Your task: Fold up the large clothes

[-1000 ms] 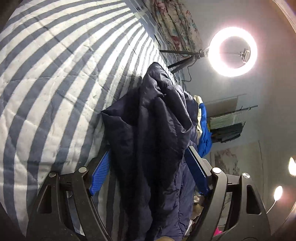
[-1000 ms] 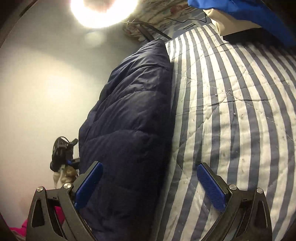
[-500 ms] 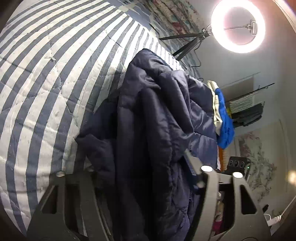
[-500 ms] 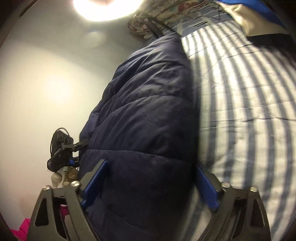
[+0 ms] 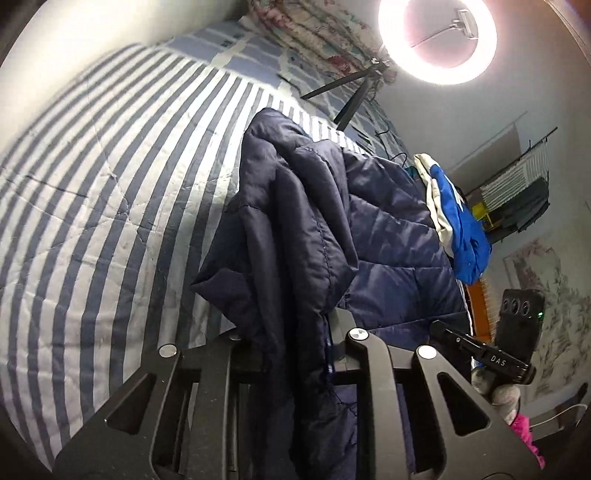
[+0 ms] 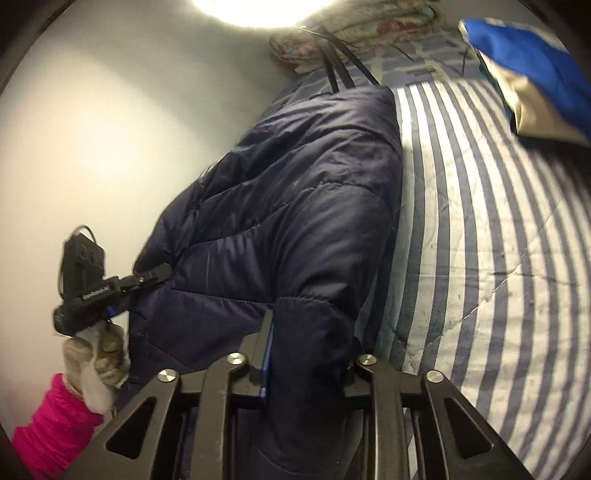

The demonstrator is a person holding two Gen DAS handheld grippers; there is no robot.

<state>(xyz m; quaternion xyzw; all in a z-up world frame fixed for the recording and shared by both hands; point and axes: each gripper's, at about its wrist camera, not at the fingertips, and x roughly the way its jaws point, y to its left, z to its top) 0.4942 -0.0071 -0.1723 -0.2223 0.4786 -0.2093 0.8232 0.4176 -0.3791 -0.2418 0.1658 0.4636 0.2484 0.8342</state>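
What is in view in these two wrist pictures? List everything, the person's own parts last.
Navy quilted puffer jacket: one, dark blue, bunched on the bed and pinched at its near edge by both grippers.
Striped quilted bedspread: one, blue and white, under the jacket.
Blue and cream garment: one, on the bed beyond the jacket.
Floral fabric: one bundle, pink and cream, at the bed's far end.
Ring light on a black tripod: one, lit white, at the far end.
Left gripper: one, black, jaws closing on jacket fabric.
Right gripper: one, black with blue pads, jaws closing on jacket fabric.
Gloved hand: one seen whole, grey glove, pink sleeve, holding the left gripper's handle.
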